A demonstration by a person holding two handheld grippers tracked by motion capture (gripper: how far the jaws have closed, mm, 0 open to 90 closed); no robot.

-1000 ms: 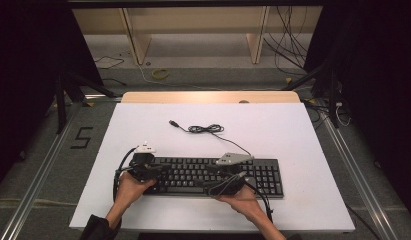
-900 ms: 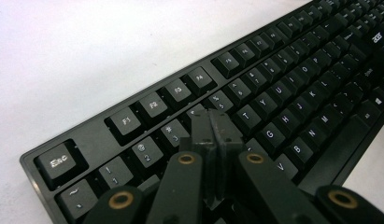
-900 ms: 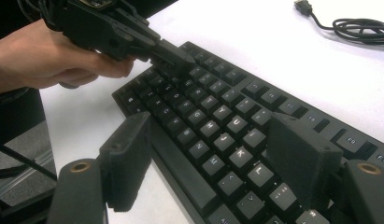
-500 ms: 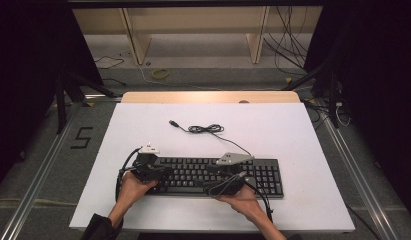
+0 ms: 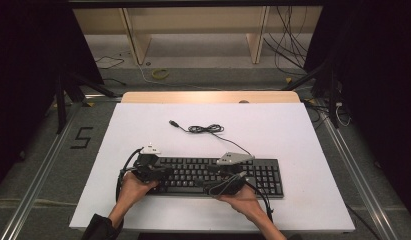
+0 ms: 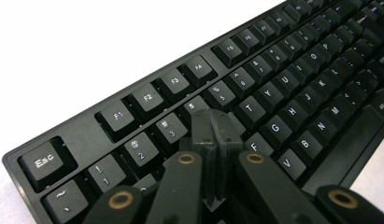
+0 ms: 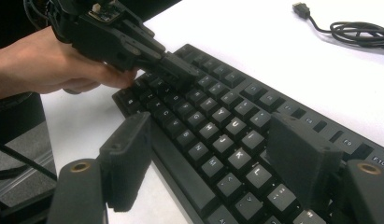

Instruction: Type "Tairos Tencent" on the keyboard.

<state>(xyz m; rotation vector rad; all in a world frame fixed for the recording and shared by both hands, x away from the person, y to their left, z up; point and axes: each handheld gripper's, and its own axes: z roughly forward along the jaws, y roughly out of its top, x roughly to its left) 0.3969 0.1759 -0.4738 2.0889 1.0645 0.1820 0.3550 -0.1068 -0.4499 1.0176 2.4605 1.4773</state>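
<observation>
- Left gripper [image 6: 213, 128] has its jaws pressed together into one narrow tip with nothing between them, and I read that as deliberate: a closed pair makes a single poking finger for a key.
- Its tip rests over the number and upper letter rows at the left end of the keyboard [image 5: 213, 175], about where the 4 and the keys under it sit in the left gripper view; whether it is pressing a key down or only touching the cap, I cannot quite tell from this angle.
- From the right gripper view I see the same left gripper [image 7: 175, 74] come in low and slanted from the person's left hand [image 7: 49, 65], which keeps the tip over the key it works on.
- Right gripper [image 7: 217, 158] is spread wide and holds nothing; one jaw hangs off the near edge of the keyboard, the other stands over the keys on the right side of the letter block.
- I judge that wide stance as a bracing or waiting pose, straddling the front edge so the board does not slide while the other side types.
- The keyboard lies flat, near the front edge of the white table [image 5: 293, 130], long side facing the person.
- Its cable [image 5: 205, 129] trails away behind it, coiled loosely, with the USB plug [image 5: 172, 122] lying free on the table, well clear of both hands.
</observation>
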